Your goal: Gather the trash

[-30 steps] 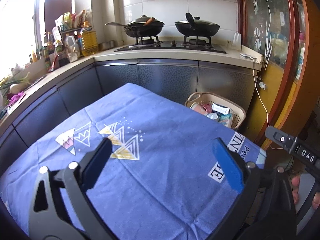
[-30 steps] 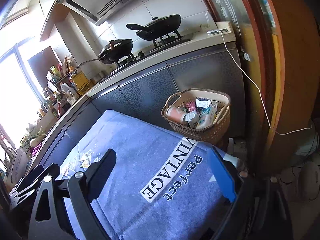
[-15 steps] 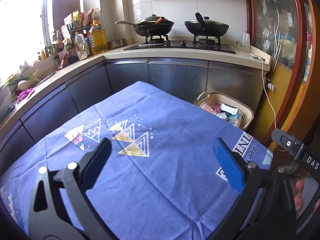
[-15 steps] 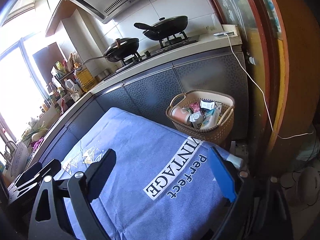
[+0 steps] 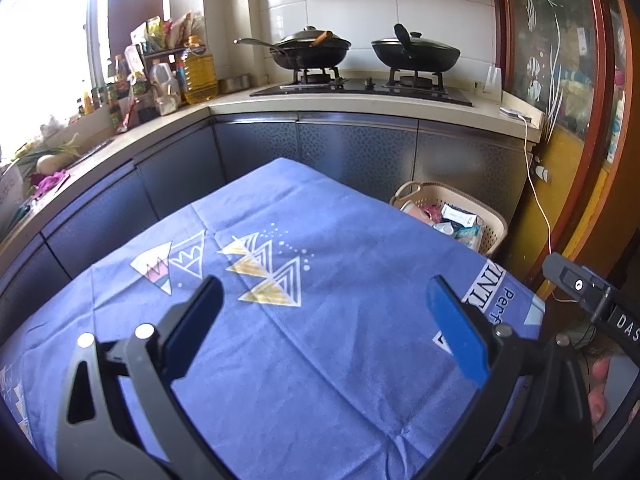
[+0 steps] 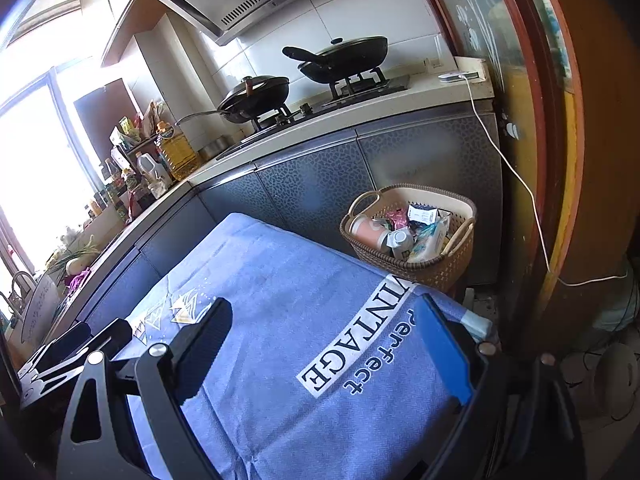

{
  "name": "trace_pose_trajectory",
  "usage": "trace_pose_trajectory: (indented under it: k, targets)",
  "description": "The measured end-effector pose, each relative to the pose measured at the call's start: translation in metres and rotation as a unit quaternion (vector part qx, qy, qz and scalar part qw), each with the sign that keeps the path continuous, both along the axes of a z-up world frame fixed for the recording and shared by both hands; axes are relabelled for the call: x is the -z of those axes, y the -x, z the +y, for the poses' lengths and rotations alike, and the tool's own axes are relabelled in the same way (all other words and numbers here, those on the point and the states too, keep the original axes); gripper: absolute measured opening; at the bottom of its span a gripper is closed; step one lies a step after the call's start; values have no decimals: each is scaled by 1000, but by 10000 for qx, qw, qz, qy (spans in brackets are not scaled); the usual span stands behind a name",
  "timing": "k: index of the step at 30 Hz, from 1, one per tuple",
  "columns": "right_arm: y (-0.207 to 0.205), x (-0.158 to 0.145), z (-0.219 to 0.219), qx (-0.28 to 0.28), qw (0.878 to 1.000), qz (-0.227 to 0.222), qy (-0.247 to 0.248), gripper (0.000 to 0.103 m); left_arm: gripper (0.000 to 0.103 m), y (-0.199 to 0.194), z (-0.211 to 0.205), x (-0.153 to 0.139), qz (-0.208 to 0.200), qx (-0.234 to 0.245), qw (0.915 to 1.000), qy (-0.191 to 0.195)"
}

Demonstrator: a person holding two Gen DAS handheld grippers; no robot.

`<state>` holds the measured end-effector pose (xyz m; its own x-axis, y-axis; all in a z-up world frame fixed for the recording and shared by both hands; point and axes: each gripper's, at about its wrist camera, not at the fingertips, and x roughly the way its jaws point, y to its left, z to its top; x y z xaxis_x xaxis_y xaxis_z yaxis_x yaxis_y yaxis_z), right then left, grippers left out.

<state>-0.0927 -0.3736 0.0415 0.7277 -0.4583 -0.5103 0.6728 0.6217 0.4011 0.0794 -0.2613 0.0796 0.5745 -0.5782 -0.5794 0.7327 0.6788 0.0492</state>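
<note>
Jaws wide apart, empty on both left gripper & right gripper, over blue-cloth desk. Trash sits in wicker basket off far-right corner, prob. on floor.

Both views are sliding — the left claw has drawn back and tipped up a touch, so the blue cloth on the tabletop shows more of itself and its triangle print sits lower than a second ago. From the right wrist, the right claw has swung too: the basket of trash now lies lower and further right, and the stove pans have dropped into fuller view. The fingers beside the left claw look barely shifted, though that edge is dim.
</note>
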Motion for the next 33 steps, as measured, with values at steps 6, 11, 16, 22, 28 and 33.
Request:
trace_pose_trajectory:
  k: [6, 11, 16, 22, 28, 33]
  targets:
    - [-3, -1, 1, -53, 10000, 16, 6, 91, 97, -2, 4, 1, 13, -34, 10000, 20]
    - [-4, -2, 2, -62, 10000, 26, 13, 91, 97, -3, 6, 2, 18, -41, 10000, 32]
    - [-5, -2, 3, -65, 10000, 32, 30, 91, 97, -2, 7, 2, 15, -31, 10000, 44]
    - [-6, -4, 5, -61, 9999, 37, 83, 91, 97, 2, 9, -3, -23, 2, 9999, 160]
    - [-5, -9, 4, -42, 9999, 6, 142, 91, 97, 10, 8, -10, -127, 106, 9993, 321]
    - [-3, -9, 4, -20, 9999, -19, 129, 91, 97, 13, 6, -11, -146, 146, 9990, 390]
